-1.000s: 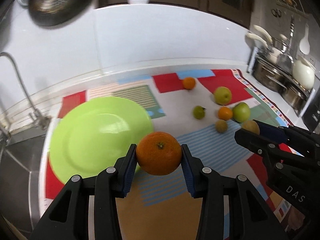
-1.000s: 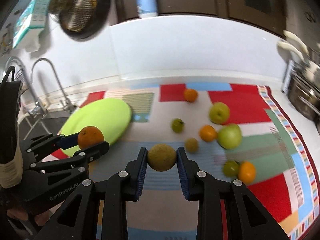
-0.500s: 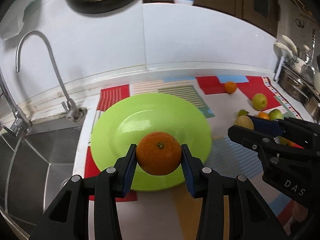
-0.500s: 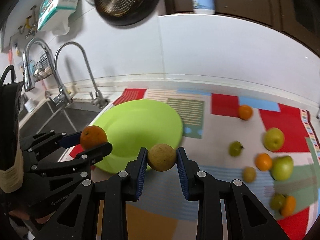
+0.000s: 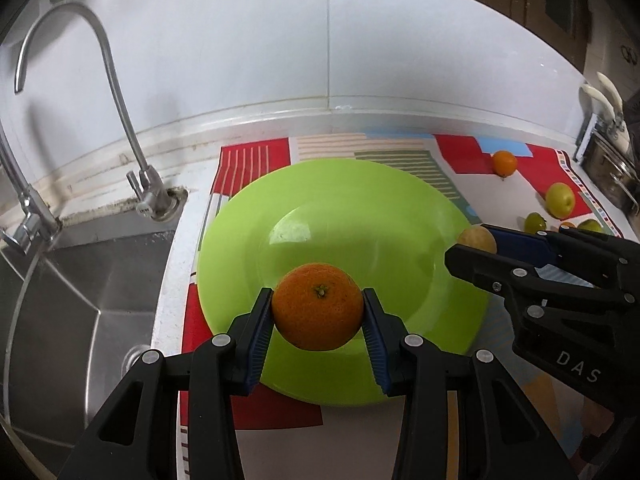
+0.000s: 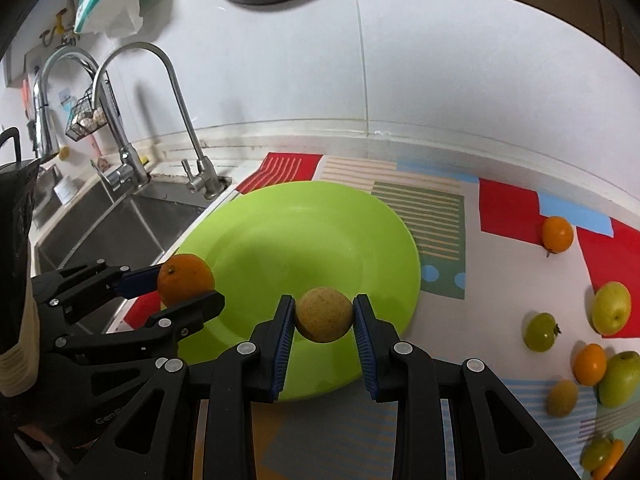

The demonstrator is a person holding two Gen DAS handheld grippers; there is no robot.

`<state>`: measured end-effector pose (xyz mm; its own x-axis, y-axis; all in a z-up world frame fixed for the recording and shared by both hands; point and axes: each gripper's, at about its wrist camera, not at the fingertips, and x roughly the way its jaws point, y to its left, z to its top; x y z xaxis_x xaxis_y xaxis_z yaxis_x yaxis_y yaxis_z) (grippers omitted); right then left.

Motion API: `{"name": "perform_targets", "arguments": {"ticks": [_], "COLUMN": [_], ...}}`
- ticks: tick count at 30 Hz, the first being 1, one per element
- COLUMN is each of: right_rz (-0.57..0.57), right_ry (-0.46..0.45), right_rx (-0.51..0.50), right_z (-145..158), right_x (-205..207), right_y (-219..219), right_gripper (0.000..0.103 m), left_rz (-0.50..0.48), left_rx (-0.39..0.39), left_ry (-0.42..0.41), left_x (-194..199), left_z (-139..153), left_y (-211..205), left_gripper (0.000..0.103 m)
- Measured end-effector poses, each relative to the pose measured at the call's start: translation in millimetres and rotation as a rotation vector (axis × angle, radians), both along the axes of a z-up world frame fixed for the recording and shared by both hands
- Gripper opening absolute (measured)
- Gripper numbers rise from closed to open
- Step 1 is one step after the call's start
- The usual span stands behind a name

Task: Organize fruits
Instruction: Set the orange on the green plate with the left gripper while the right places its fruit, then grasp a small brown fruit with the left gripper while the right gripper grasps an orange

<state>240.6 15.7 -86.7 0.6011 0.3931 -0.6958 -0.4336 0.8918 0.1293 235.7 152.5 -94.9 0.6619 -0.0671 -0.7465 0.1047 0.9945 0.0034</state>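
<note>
Orange [image 5: 318,306] clenched in your left tongs [image 5: 318,312] and tan fruit [image 6: 324,314] gripped in your right tongs [image 6: 324,320] both hang over the near part of the green plate [image 5: 340,200], so releasing high could send either rolling off toward the sink [image 5: 72,300].

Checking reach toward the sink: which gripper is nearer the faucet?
Left. The left gripper, holding the orange, hangs beside the faucet; the right gripper sits farther right.

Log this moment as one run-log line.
left gripper: shut on orange | right gripper: shut on tan fruit | both over plate | nothing on it
</note>
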Motion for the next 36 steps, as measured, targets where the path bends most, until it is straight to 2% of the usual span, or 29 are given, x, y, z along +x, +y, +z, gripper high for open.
{"name": "perform_targets", "arguments": {"ticks": [3, 5, 13, 15, 17, 19, 23, 27, 36], "right_rz": [-0.022, -0.034, -0.123, -0.161, -0.215, -0.258, -0.351, -0.412, -0.490], "right_ry": [-0.008, -0.017, -0.066, -0.075, -0.099, -0.119, -0.184, -0.229, -0.210], "right_rx": [0.015, 0.018, 0.010, 0.018, 0.029, 0.032, 0.033, -0.012, -0.038], "right_z": [1, 4, 23, 28, 33, 38, 48, 58, 64], "right_x": [1, -1, -28, -37, -48, -58, -82, -104, -133], "right_y": [-4, -7, -26, -33, -43, -51, -67, -76, -94], "right_gripper": [0.034, 0.043, 0.045, 0.058, 0.062, 0.063, 0.077, 0.077, 0.077], "left_rz": [0.014, 0.020, 0.029, 0.023, 0.012, -0.002, -0.041, -0.084, -0.134], "left_rx": [0.005, 0.012, 0.010, 0.006, 0.004, 0.004, 0.002, -0.002, -0.010], "left_ry": [-0.018, -0.040, -0.103, -0.119, -0.136, -0.156, -0.183, -0.205, -0.231], "left_x": [-2, -5, -29, -36, -43, -52, -66, -77, -94], "left_z": [4, 9, 30, 35, 40, 45, 52, 57, 66], "left_y": [1, 1, -3, -5, -9, -14, -24, -32, -51], "left_gripper": [0.050, 0.053, 0.063, 0.065, 0.067, 0.068, 0.069, 0.070, 0.070]}}
